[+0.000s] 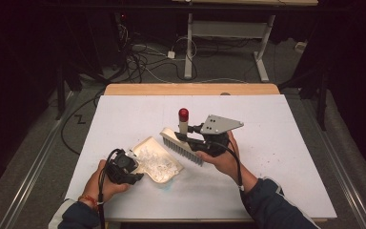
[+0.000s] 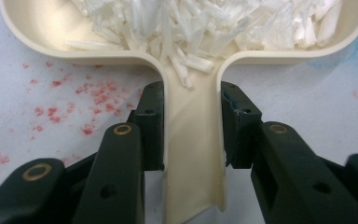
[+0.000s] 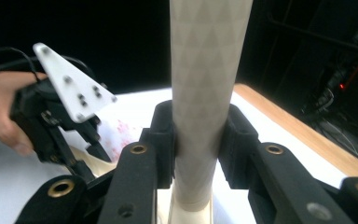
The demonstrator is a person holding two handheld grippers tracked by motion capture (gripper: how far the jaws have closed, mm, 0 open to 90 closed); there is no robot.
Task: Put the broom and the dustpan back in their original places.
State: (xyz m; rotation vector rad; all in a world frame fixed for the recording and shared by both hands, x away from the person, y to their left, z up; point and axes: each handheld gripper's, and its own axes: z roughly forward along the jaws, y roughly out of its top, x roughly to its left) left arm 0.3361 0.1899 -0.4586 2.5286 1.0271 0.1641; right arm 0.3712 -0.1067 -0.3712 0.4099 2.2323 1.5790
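Note:
A cream dustpan [image 1: 164, 174] lies on the white board [image 1: 276, 143], heaped with white shreds [image 1: 155, 160]. My left gripper [image 1: 136, 168] is shut on its handle at the near left. In the left gripper view the jaws of the left gripper [image 2: 192, 105] press both sides of the dustpan handle [image 2: 193, 154], with the shreds [image 2: 191, 23] piled in the pan beyond. My right gripper [image 1: 187, 137] is shut on a brush handle [image 1: 183, 123] with a red cap. The bristles [image 1: 183, 149] hang just right of the pan. In the right gripper view the right gripper [image 3: 200, 133] clamps the pale brush handle [image 3: 207, 60].
Red specks [image 2: 84, 98] dot the board left of the pan handle. The wooden table edge [image 1: 190, 89] runs along the back. Behind it stand white desk legs [image 1: 188, 47] and floor cables [image 1: 143, 57]. The left gripper [image 3: 56, 126] with its plate is seen in the right gripper view.

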